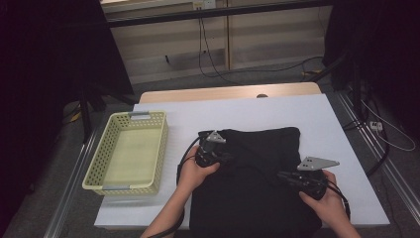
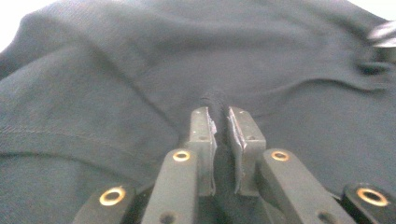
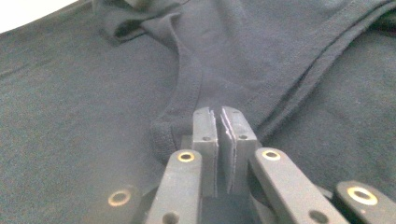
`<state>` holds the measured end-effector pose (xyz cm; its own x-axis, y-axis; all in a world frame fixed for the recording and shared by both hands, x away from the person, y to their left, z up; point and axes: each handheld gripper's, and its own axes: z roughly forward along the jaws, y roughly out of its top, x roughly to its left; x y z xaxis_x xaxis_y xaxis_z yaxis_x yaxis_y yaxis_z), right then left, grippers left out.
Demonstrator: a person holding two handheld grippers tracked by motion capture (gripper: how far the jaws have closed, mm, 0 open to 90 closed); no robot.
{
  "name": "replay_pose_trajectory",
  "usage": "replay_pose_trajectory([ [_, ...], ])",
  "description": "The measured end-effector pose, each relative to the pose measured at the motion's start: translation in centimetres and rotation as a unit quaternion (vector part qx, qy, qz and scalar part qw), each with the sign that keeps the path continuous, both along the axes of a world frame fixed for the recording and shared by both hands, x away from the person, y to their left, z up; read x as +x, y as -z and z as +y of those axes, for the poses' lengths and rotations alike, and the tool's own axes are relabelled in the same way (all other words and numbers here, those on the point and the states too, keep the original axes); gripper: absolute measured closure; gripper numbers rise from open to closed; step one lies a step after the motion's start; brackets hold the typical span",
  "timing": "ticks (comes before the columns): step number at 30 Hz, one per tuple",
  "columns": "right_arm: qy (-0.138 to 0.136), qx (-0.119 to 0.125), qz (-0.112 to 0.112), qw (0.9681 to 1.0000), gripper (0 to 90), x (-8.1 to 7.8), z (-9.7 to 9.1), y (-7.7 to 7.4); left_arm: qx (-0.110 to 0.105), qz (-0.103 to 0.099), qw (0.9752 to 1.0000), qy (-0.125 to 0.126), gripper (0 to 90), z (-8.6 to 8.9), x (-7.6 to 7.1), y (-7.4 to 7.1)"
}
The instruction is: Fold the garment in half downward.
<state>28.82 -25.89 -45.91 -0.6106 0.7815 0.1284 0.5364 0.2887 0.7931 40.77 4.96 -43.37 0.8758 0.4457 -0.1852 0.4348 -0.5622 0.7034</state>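
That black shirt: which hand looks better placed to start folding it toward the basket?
Probably the left gripper: it pinches the black shirt nearer the basket. The right gripper grips by the far edge.

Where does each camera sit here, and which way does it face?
High view: above the person's side, looking forward and down at the white table, yellow basket and black garment; forearms, left tongs, right tongs.
Left gripper view: rides the left tongs, looking along jaws pinching a fabric ridge.
Right gripper view: rides the right tongs, looking along jaws shut on a hem.
All three share the garment.
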Motion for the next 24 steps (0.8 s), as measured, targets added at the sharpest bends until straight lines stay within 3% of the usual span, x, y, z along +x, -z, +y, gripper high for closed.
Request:
replay_pose_trajectory([
  [10,0.002,-0.007,-0.003,1.0,84.2,-0.1,0.1,0.0,-0.016,-0.009,0.9993,0.032,82.5,2.0,-4.9,-1.4],
  [15,0.003,-0.01,-0.003,0.9999,82.5,-0.2,0.2,0.0,0.001,-0.011,0.9992,0.038,70.8,2.6,-6.7,-0.9],
  [18,0.003,-0.009,-0.001,0.9999,81.8,-0.3,0.3,0.0,0.006,-0.008,0.9995,0.028,64.5,3.2,-6.6,-0.6],
  [21,0.001,-0.003,-0.001,1.0,81.9,-0.4,0.3,-0.2,-0.023,-0.003,0.9997,0.005,50.7,3.7,-5.9,-0.9],
  [24,0.002,0.012,0.002,0.9999,81.6,-0.5,0.1,-0.5,-0.034,-0.012,0.9993,-0.013,40.2,3.7,-5.3,-1.0],
])
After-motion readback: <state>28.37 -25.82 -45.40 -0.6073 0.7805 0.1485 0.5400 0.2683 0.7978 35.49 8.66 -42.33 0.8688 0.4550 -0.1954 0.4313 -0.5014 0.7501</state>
